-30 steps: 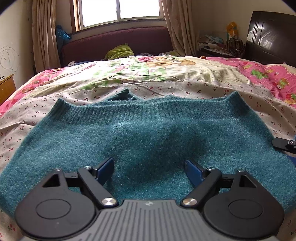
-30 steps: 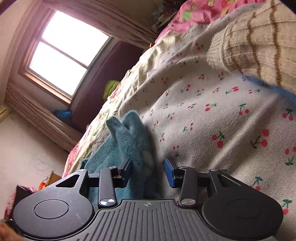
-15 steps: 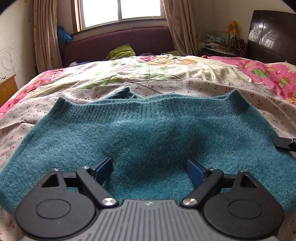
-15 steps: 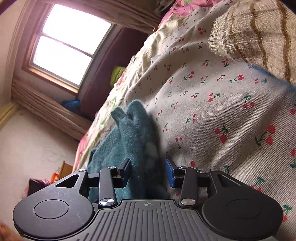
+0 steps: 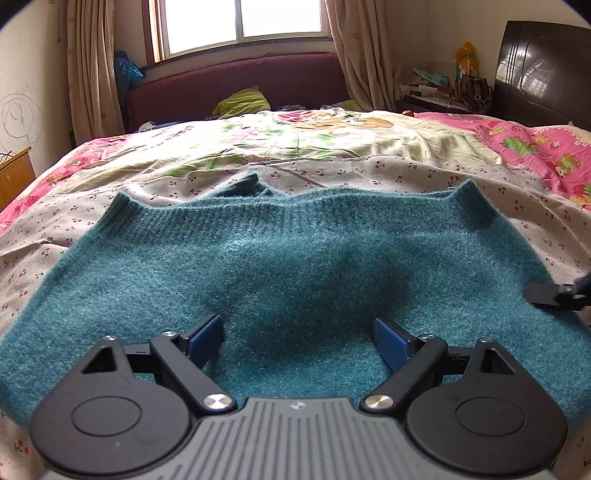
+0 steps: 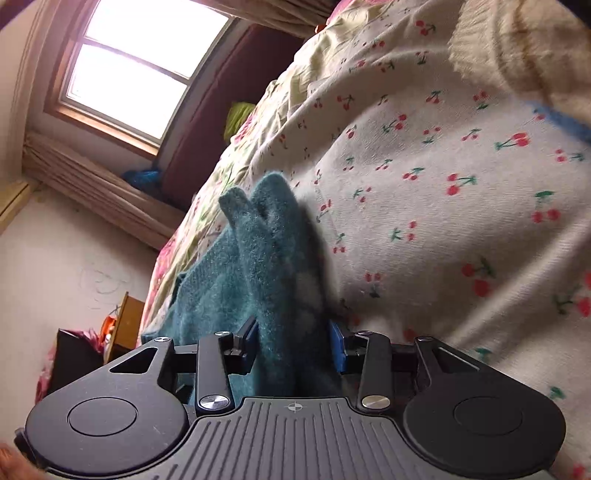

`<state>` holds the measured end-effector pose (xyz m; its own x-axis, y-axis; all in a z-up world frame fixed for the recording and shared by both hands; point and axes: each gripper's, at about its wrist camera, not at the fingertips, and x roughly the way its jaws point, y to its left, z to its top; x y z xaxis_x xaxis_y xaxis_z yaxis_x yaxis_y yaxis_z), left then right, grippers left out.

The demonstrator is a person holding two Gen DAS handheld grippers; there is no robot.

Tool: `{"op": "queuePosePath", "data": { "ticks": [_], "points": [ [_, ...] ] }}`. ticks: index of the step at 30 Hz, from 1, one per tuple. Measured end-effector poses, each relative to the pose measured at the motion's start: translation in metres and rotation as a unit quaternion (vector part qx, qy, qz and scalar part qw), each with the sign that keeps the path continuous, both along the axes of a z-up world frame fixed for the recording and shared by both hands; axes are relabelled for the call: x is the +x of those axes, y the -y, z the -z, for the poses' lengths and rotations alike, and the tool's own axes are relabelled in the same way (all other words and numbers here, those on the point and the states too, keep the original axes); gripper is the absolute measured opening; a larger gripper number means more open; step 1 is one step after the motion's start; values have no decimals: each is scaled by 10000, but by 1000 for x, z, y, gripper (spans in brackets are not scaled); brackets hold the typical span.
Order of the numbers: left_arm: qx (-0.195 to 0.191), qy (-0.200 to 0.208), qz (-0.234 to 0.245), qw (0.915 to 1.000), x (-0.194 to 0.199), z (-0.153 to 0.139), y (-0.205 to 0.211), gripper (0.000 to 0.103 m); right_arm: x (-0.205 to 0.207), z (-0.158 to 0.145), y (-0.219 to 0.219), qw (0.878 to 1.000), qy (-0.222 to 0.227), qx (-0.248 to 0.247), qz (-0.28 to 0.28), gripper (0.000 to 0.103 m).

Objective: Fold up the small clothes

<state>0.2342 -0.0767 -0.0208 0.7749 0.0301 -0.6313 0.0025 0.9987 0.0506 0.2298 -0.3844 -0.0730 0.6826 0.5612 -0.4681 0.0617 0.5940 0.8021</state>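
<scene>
Left gripper (image 5: 297, 341) low over the near part of the sweater (image 5: 295, 266), jaws spread wide, blue pads (image 5: 391, 343) clear of each other with only teal knit showing between them; touching the knit or just above it, cannot tell. Sweater spread flat on the cherry sheet (image 5: 369, 173), ribbed edge lying across the far side, a small teal fold poking up just beyond that edge. At the sweater's right border, the black tip of the right gripper (image 5: 554, 295).

Right gripper (image 6: 293, 343) tilted, jaws partly closed around a bunched, doubled-up piece of sweater (image 6: 273, 258) that fills the gap between the pads (image 6: 338, 347); firm pinch or loose contact, cannot tell. Bunch standing up off the sheet (image 6: 443, 221). Farther right, a cream knit (image 6: 517, 48) with brown stripes lying on the sheet, apart from the sweater.

Beyond the sheet, a floral quilt (image 5: 295, 136), then a maroon sofa (image 5: 240, 88) with a green cushion (image 5: 240, 101) under the window (image 5: 240, 22).
</scene>
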Motion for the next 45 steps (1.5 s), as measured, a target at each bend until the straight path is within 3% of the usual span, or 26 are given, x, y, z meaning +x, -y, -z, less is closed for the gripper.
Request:
{"op": "queuePosePath", "data": {
  "ticks": [10, 17, 22, 28, 31, 33, 35, 39, 45],
  "points": [
    [22, -75, -116, 9999, 3, -7, 8, 98, 1, 1, 7, 9981, 55, 608, -18, 36],
    [183, -54, -95, 9998, 12, -5, 15, 100, 3, 1, -7, 9998, 192, 27, -106, 36],
    [344, -9, -140, 9993, 17, -3, 23, 101, 6, 1, -15, 9995, 279, -102, -61, 39],
    [378, 158, -231, 9989, 17, -13, 27, 101, 7, 9, 10, 9922, 81, 1241, -103, 27],
    [400, 413, -183, 9982, 16, -19, 31, 101, 8, 9, 7, 9940, 70, 1086, -85, 27],
    [675, 110, 2, 9977, 26, -3, 39, 102, 8, 11, 7, 9942, 39, 1070, -75, 27],
    [732, 257, -22, 9970, 24, 3, 41, 102, 8, 12, 6, 9953, 28, 968, -55, 27],
    [852, 657, 5, 9942, 22, -12, 40, 101, 9, 13, 4, 9958, 25, 909, -38, 26],
    [564, 660, -715, 9937, 57, -13, -1, 101, 9, 11, -1, 9968, 56, 792, -7, 26]
  ]
}}
